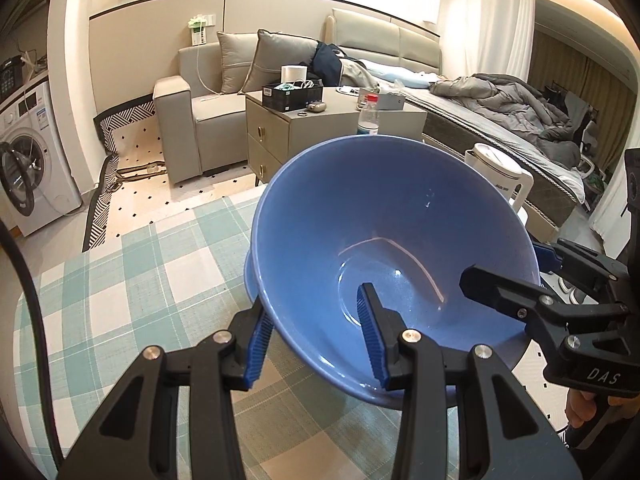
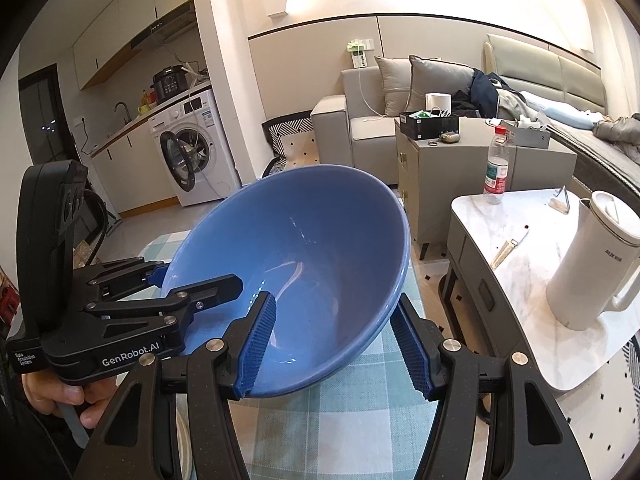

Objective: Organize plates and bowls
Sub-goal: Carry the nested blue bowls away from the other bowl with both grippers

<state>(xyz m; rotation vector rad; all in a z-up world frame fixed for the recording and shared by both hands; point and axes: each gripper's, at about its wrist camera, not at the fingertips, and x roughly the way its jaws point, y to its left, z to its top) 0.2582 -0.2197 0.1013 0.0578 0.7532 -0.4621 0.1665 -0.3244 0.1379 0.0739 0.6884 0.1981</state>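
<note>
A large blue bowl point(image 1: 400, 232) point(image 2: 304, 240) hangs tilted above a table with a green-and-white checked cloth point(image 1: 132, 280) point(image 2: 360, 420). It is held from both sides. My left gripper point(image 1: 316, 336) is shut on the bowl's near rim, one blue pad inside the wall and one outside. In the right wrist view the left gripper point(image 2: 192, 278) clamps the bowl's left rim, with a hand on its handle. My right gripper point(image 2: 334, 344) is shut on the opposite rim in the same way. It shows at the bowl's right edge point(image 1: 516, 268) in the left wrist view.
A marble-topped side table point(image 2: 532, 240) to the right carries a white kettle point(image 2: 592, 256) and a water bottle point(image 2: 496, 160). Beyond stand a grey nightstand point(image 1: 280, 136), a sofa point(image 1: 200, 112), a bed point(image 1: 500, 112) and a washing machine point(image 2: 196, 152).
</note>
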